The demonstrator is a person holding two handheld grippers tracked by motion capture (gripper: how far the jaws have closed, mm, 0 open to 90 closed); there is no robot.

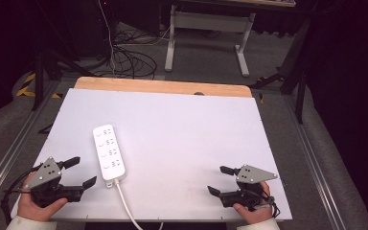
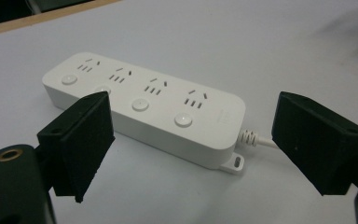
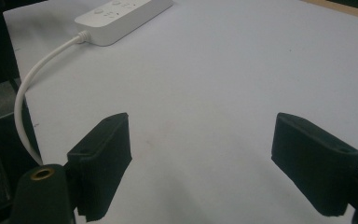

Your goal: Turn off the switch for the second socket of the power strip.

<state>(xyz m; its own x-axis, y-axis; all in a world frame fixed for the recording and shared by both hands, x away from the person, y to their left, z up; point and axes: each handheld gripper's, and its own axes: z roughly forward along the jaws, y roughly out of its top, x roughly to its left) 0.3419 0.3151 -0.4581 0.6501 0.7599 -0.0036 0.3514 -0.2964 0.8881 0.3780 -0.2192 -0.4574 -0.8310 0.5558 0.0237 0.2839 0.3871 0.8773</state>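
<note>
High view: a white four-socket plastic power strip point(image 1: 109, 152) lies on the white counter point(image 1: 182, 129), at two o'clock from the left gripper point(image 1: 82, 172); the right gripper point(image 1: 220, 179) waits well apart.

Left gripper view: fingers point(image 2: 81, 140) spread wide, empty, facing the strip — the approach likely comes next.

Right gripper view: fingers point(image 3: 105, 158) wide, strip's white cord point(image 3: 32, 79) at ten o'clock.

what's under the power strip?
The power strip lies flat on the white table surface, with its cable running off the near edge. Anything directly beneath its body is covered, so I cannot tell.
</note>
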